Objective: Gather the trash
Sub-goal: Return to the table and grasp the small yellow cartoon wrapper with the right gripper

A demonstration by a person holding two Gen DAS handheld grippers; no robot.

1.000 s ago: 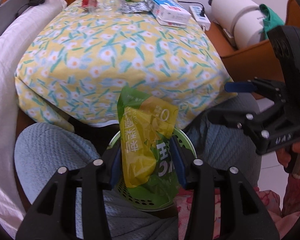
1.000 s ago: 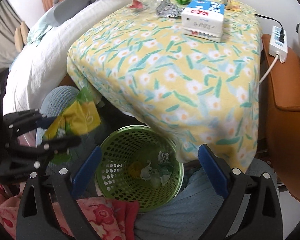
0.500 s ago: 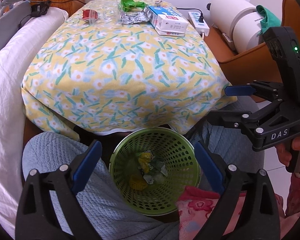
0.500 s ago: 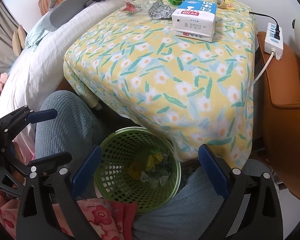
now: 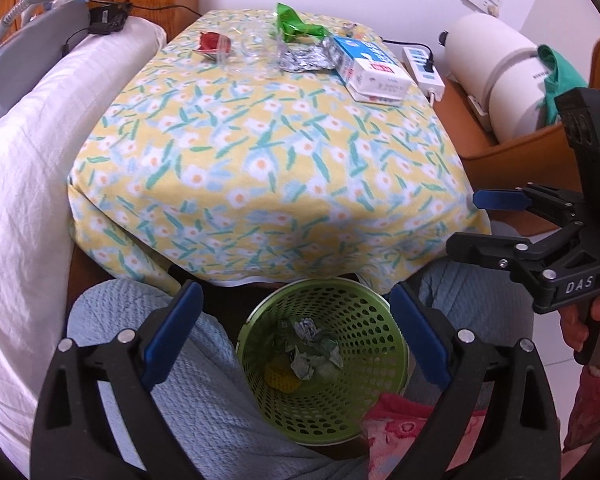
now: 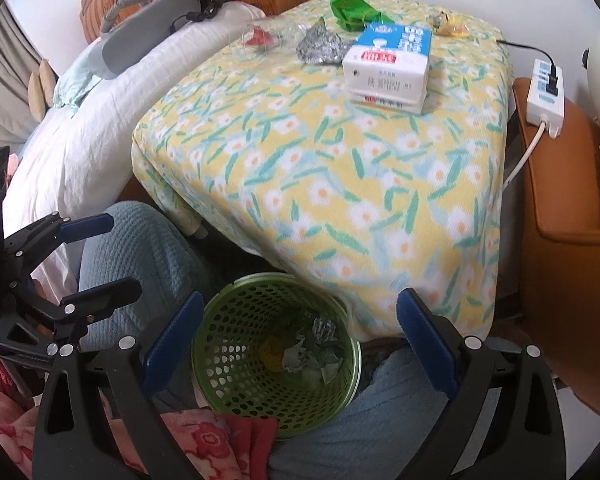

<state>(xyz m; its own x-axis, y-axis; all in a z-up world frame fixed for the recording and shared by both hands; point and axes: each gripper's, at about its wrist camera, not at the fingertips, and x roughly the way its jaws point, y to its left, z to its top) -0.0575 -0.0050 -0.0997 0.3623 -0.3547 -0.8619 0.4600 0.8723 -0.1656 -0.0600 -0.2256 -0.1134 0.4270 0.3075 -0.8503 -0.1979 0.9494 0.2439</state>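
Hanging at the bottom of the left wrist view, the left tool (image 5: 292, 336) has its blue pads spread wide with nothing between them, right above the bin (image 5: 320, 364). That green mesh bin sits low in the frame between the person's knees (image 5: 148, 344), which are covered in pale blue knit, and crumpled wrappers (image 5: 312, 344) lie at its bottom. At the lower edge of the right wrist view the right tool (image 6: 296, 340) is spread just as wide and empty, over the same bin from the other side; a hand (image 5: 588, 328) grips its handle at the right edge of the left view.

Past the bin, filling the middle of both views, is the tabletop (image 5: 268, 152) under a yellow flowered cloth. Trash lies along its far end, near the top of the frame: a red wrapper (image 5: 214, 44) at the left, clear plastic (image 5: 252, 42) beside it, crumpled foil (image 5: 304, 58) touching a blue and white carton (image 5: 370, 68), and a green bag (image 5: 296, 26) behind the foil. A small yellow scrap (image 6: 450, 26) sits at the far right corner.

A white bed (image 5: 28, 152) runs along the left of the frame; a power strip (image 6: 546, 92) rests upper right.
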